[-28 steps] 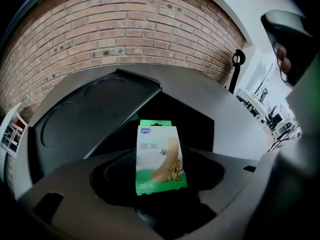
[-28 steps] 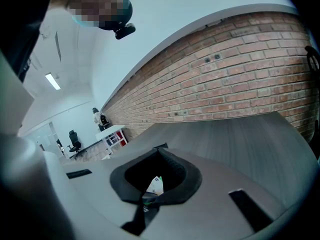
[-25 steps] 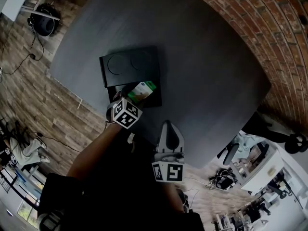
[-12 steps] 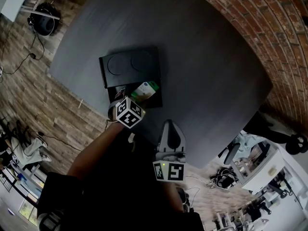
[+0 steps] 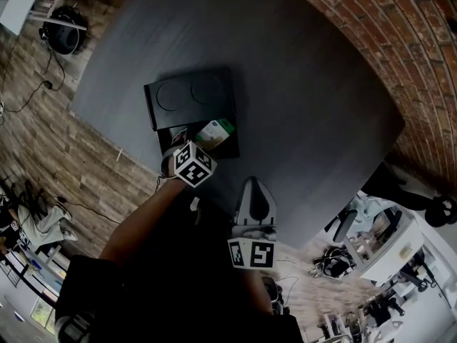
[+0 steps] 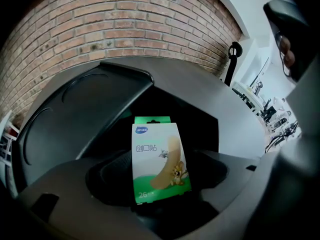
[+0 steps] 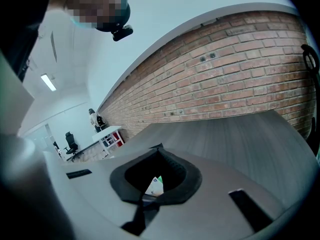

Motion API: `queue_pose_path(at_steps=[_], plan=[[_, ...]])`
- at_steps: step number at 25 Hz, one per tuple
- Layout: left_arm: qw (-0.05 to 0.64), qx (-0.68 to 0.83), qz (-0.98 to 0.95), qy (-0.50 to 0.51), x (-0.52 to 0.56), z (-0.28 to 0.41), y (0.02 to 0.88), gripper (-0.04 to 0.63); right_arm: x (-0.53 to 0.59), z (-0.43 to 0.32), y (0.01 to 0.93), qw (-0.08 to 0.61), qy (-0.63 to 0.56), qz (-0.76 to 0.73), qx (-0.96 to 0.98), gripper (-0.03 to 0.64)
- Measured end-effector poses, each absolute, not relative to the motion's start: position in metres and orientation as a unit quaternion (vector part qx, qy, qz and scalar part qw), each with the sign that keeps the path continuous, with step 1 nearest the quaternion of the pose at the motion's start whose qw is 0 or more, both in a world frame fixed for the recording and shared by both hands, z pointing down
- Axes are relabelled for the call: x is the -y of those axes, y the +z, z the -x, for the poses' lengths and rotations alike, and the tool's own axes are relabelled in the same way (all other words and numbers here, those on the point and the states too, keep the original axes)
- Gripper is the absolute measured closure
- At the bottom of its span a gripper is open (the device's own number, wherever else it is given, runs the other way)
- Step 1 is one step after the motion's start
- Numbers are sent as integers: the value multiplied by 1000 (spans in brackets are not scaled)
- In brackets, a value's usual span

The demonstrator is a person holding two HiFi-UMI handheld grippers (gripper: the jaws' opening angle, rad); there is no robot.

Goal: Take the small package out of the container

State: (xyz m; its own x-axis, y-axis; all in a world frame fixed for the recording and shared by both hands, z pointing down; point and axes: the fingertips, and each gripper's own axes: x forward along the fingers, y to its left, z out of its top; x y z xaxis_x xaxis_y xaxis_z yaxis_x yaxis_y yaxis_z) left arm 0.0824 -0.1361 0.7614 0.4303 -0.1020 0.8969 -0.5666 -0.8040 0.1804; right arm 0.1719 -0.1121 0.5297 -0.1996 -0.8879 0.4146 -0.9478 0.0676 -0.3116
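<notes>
Right gripper: the grey two-jaw tongs (image 5: 250, 186) lie nearest the person's body and point across the table edge. Their jaws are pressed together at the tips and carry nothing.
Left gripper: the second pair of grey tongs (image 5: 193, 147) tilt steeply down at the container's near edge. Their jaws are spread wide and have just been opening. The package stands in the gap between them, and neither pad presses on it.
Small package: a green-and-white flat card pack of plasters (image 6: 159, 161) is not yet out. It stands on end inside the container with its hang tab up and its printed face towards the left gripper.
Key relation: the pack lies just ahead of the left tongs and centred between the jaws. Its long axis is upright and its narrow width runs across the gap, so closing would likely catch its two side edges. The left hand is much the nearer; the right is well apart.
Container: a black rectangular plastic box (image 5: 230, 148) with its tray open.
Lid: a black flap with two embossed circles (image 5: 189, 95), thrown back beyond the tray.
Table: a dark grey rounded tabletop (image 5: 307, 106).
Wall: red brick (image 5: 385, 34), farthest off.
</notes>
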Motion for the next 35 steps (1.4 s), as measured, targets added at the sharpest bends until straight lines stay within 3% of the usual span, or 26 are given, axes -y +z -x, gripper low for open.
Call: queue_pose_path(at_steps=[13,35], plan=[[204,169,-819,509,130,-72,759,268,111,-168,526,54,258,-627,733,594],[214,191,-826,486,126,-38,722,268,99,-147,509,55,239,-616,749,594]])
